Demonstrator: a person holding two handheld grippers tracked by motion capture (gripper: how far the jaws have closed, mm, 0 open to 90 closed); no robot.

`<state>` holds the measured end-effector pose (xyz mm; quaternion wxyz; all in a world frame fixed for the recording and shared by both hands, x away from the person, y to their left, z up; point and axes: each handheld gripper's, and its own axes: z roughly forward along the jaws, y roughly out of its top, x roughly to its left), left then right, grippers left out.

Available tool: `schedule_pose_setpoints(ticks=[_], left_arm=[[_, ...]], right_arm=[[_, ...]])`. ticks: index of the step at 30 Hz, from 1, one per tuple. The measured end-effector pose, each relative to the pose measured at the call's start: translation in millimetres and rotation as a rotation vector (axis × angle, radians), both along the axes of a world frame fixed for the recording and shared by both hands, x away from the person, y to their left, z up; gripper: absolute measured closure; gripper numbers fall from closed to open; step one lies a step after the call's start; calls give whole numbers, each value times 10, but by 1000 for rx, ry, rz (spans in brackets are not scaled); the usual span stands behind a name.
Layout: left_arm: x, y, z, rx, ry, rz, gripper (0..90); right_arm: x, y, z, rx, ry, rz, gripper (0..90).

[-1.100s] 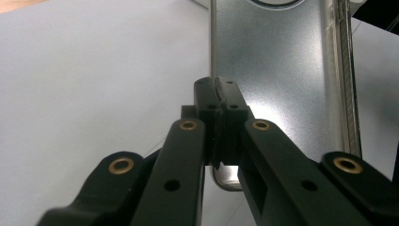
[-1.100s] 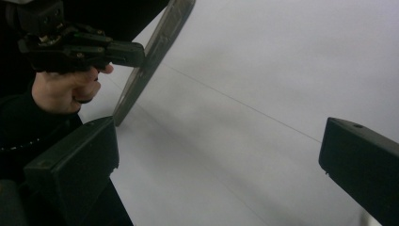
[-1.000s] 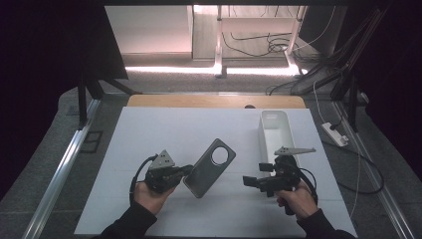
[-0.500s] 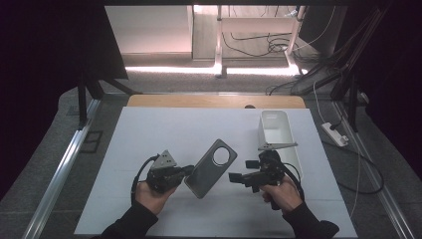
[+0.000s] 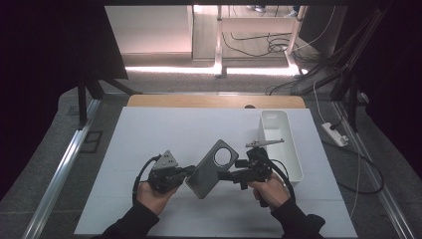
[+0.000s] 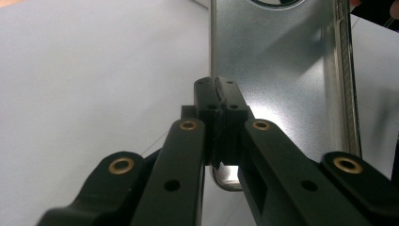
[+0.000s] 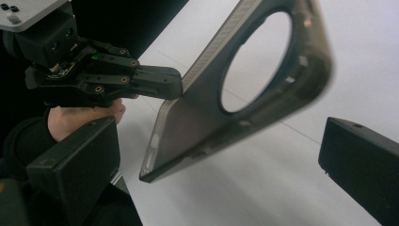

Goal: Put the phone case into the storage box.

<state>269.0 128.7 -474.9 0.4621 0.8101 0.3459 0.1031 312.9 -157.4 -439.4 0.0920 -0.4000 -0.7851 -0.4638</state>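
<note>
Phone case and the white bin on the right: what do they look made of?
Phone case: likely semi-clear smoky plastic or soft TPU; the table shows faintly through it, and the left gripper view shows a glossy sheen. White bin: probably moulded plastic, matte, with thin even walls and rounded corners. Neither can be confirmed by look alone.

A white sheet (image 5: 164, 144) covers the table, whose wooden edge (image 5: 199, 101) shows along the far side. Grey carpet (image 5: 50, 149) surrounds it, with a metal rail (image 5: 59, 169) running at the left. Beyond, a bright strip of light (image 5: 169, 69) falls across the floor near table legs (image 5: 218, 45) and loose cables (image 5: 259, 45); a white power strip (image 5: 336, 134) lies at the right, and the room's sides are dark.
</note>
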Motion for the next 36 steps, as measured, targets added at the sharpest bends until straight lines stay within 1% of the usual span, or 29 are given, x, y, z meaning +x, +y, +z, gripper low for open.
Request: schedule_pose_setpoints(ticks=[8,10,11,14,17,19,23,24,25,26,27,28,29,30,31,32,34,35,36], left_arm=[[2,-2,2,-1,0,-1,890],[1,-1,7,-1,-3,-1,890],[1,-1,7,-1,-3,-1,889],[0,0,10,-2,-5,1,890],[-1,-2,12,-1,-5,-1,890],[-1,-4,12,0,-6,-1,890],[-1,-6,15,1,-8,-4,890],[-1,-6,15,1,-8,-4,890],[-2,-7,16,2,-9,-3,889],[-2,-7,16,2,-9,-3,889],[-2,-6,17,1,-8,-4,889],[-3,-6,18,2,-9,-4,890],[-5,-6,20,1,-10,-3,890],[-5,-6,20,1,-10,-3,890],[-7,-6,21,0,-11,-2,890],[-9,-6,23,0,-14,1,889],[-9,-4,26,-2,-14,2,889],[-9,-4,26,-2,-14,2,889],[-11,-3,27,-1,-16,2,889]], right_arm=[[34,149,-33,-18,9,3,0],[49,189,-49,-14,24,-5,8],[49,189,-49,-14,24,-5,8],[80,241,-78,1,51,-10,13],[98,271,-98,13,72,-18,41],[101,277,-101,13,77,-21,54],[110,293,-111,21,90,-27,165],[110,293,-111,21,90,-27,165],[118,294,-118,29,99,-25,241],[121,293,-120,35,104,-24,267],[121,293,-120,35,104,-24,267],[126,290,-121,45,108,-27,340],[127,290,-121,51,112,-29,373],[127,290,-121,51,112,-29,373],[128,290,-121,54,115,-30,406],[130,288,-125,63,121,-25,477],[129,287,-125,70,129,-18,532],[129,287,-125,70,129,-18,532],[128,288,-125,74,133,-17,583]])
